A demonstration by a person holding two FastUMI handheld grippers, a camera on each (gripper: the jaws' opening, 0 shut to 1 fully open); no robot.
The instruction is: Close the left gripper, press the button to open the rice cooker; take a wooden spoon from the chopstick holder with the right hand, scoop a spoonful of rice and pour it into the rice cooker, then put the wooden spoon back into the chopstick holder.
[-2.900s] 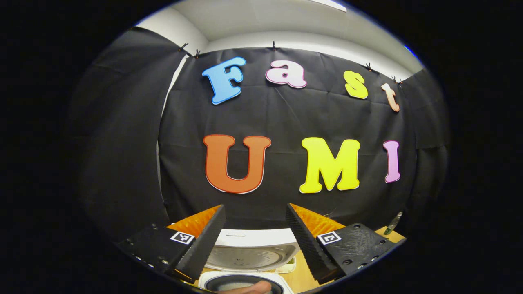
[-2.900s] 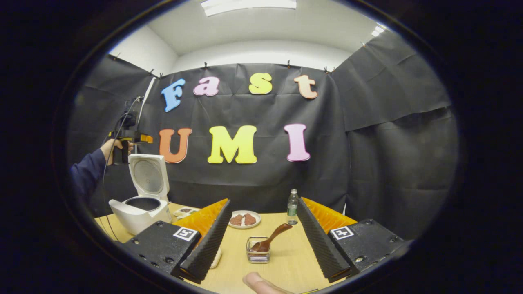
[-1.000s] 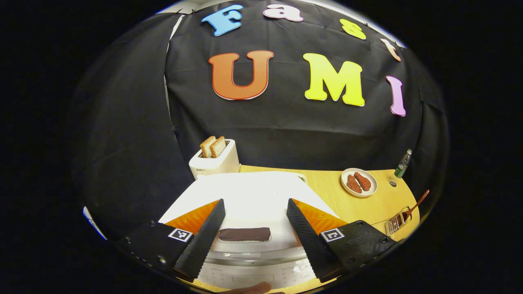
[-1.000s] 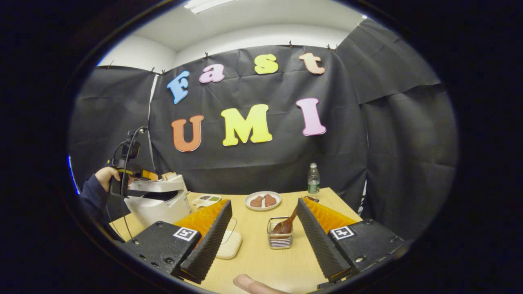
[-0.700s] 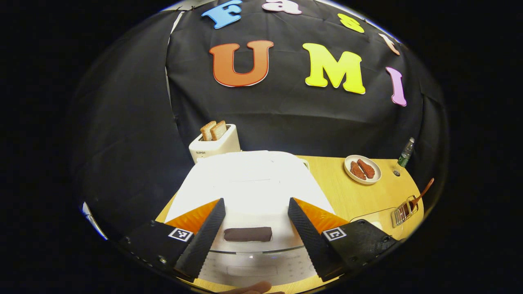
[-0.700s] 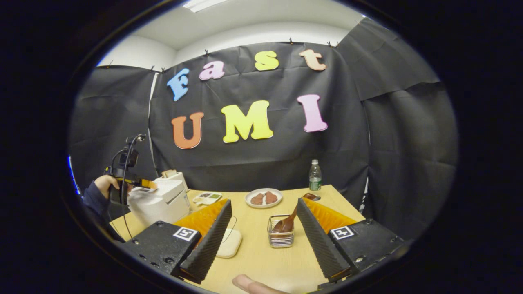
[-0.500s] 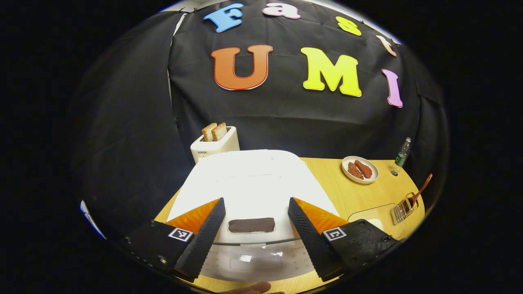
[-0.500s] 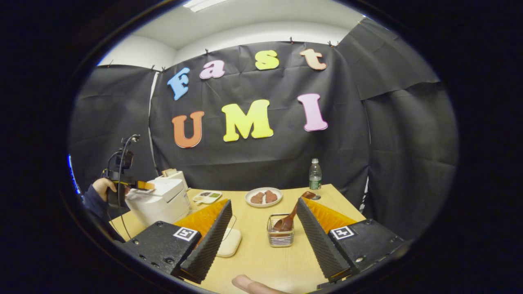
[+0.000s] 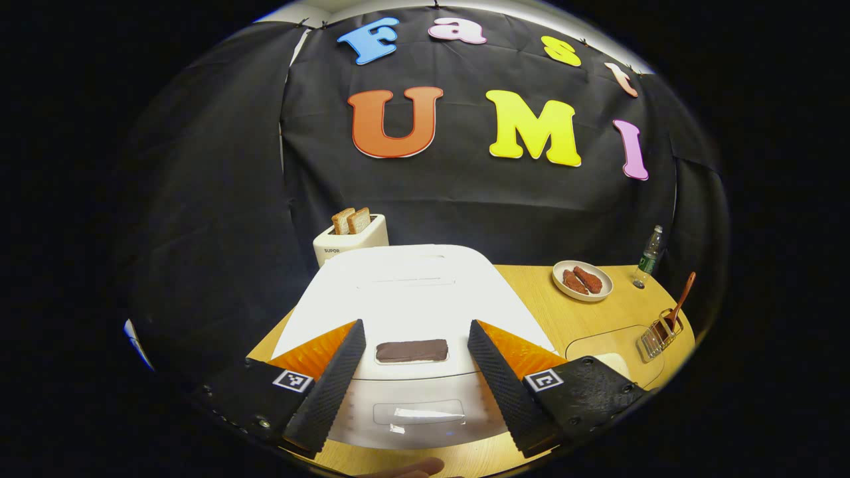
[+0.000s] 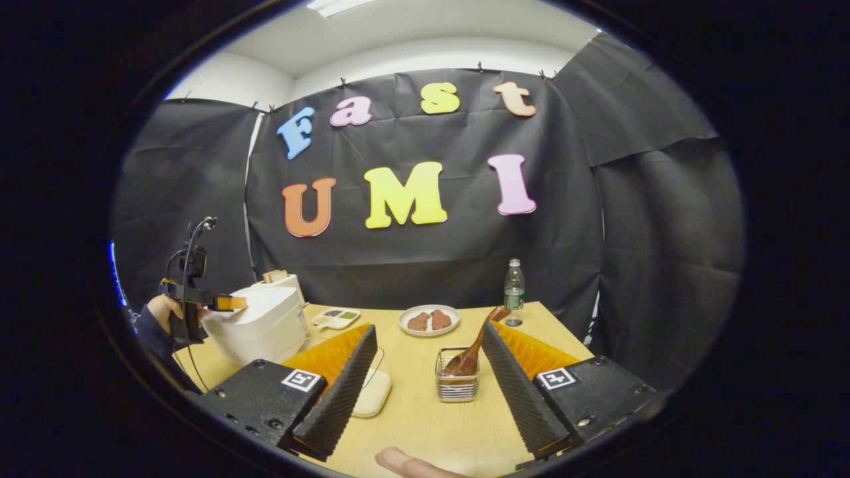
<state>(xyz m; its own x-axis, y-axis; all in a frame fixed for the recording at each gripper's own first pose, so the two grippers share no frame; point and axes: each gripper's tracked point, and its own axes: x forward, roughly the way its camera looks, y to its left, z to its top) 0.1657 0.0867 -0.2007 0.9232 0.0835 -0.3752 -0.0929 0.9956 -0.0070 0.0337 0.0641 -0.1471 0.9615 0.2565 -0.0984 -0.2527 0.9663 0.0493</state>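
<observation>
White rice cooker (image 9: 412, 299) lid down, dark button (image 9: 412, 350) between the spread left tool (image 9: 412, 372).

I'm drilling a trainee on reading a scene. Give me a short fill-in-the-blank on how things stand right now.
1. The rice cooker has its lid ____.
2. The wooden spoon stands in the ____.
3. The toaster holds ____ slices of bread.
4. The left gripper has its jaws ____.

Missing words: shut; chopstick holder; two; open
</observation>
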